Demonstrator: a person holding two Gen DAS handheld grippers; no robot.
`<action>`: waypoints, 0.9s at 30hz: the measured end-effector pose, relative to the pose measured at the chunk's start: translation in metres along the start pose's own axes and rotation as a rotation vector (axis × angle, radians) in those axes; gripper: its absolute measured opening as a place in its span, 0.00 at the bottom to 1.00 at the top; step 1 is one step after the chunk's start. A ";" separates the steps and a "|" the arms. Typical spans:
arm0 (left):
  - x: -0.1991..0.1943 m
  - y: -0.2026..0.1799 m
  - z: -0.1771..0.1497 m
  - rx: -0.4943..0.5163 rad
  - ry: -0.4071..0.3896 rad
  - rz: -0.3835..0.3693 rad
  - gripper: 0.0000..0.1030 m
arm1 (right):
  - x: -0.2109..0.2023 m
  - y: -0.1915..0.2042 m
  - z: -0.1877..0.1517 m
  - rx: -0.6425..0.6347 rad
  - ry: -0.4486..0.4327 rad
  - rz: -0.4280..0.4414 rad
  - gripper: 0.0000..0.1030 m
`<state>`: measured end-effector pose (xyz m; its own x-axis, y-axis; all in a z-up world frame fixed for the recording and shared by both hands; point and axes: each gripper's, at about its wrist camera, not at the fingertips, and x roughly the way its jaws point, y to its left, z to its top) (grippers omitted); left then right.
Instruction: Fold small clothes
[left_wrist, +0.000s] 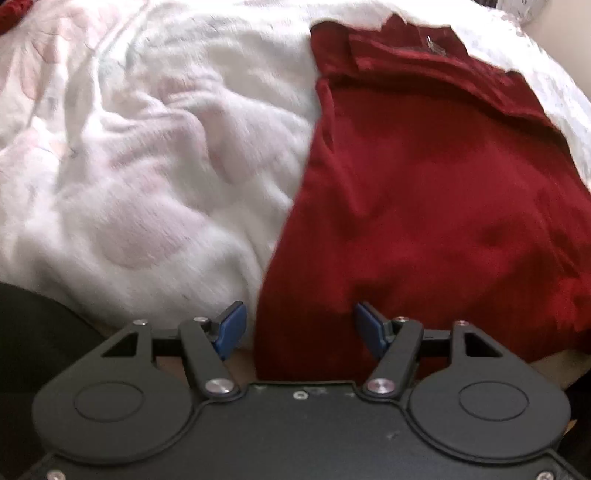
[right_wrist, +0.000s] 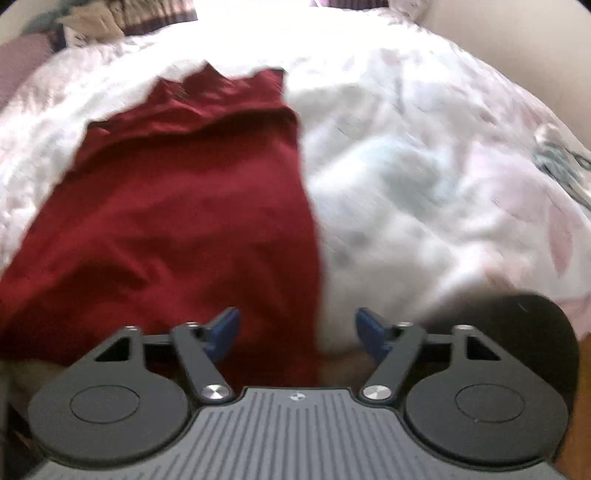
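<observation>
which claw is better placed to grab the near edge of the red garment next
Probably the left claw: open, with the red garment near edge filling most of the gap between its fingers. The right claw, also open, straddles the garment's side edge and the white blanket.

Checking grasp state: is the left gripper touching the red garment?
Cannot tell. Left wrist view shows left gripper open, red garment between its fingers; blur hides contact.
</observation>
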<state>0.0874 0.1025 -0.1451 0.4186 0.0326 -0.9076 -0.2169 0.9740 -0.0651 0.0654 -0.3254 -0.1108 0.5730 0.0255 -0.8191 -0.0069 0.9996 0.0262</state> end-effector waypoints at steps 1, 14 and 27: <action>0.003 -0.004 0.000 0.020 0.009 0.015 0.65 | 0.005 -0.006 -0.004 0.007 0.026 -0.007 0.70; 0.035 0.026 -0.011 -0.169 0.108 -0.087 0.70 | 0.063 -0.004 -0.002 0.089 0.198 0.026 0.76; 0.054 0.022 -0.004 -0.158 0.147 -0.075 0.81 | 0.128 -0.011 0.015 0.146 0.361 0.057 1.00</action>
<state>0.1017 0.1248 -0.1976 0.3080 -0.0834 -0.9477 -0.3302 0.9249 -0.1887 0.1510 -0.3336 -0.2076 0.2500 0.1081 -0.9622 0.1010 0.9854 0.1370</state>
